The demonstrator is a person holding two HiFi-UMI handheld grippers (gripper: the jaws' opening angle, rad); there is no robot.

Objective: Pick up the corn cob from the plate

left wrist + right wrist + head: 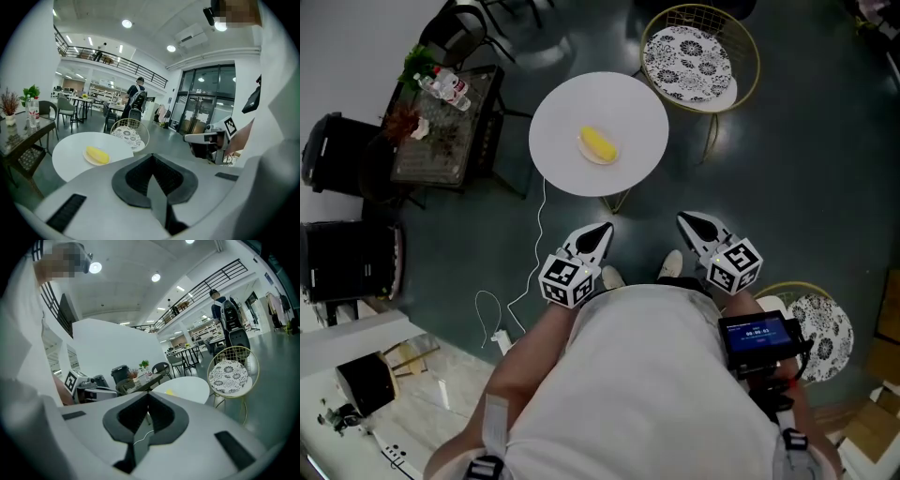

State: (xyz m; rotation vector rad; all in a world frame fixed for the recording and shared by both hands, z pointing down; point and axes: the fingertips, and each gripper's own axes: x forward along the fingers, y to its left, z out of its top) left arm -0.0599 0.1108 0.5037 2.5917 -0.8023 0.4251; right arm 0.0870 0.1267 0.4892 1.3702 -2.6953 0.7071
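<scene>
The corn cob (598, 144) is seen lying on a small plate (602, 161) near the middle of the round white table (572, 103). It is well apart from both grippers, which are held side by side short of the table's near edge. The left gripper (600, 231) is pressed together, with nothing between its jaws. The right gripper (688, 222) is likewise closed and empty. Square black-and-white markers (564, 278) are carried on each gripper's cube. The digits on a small screen (757, 333) cannot be read.
</scene>
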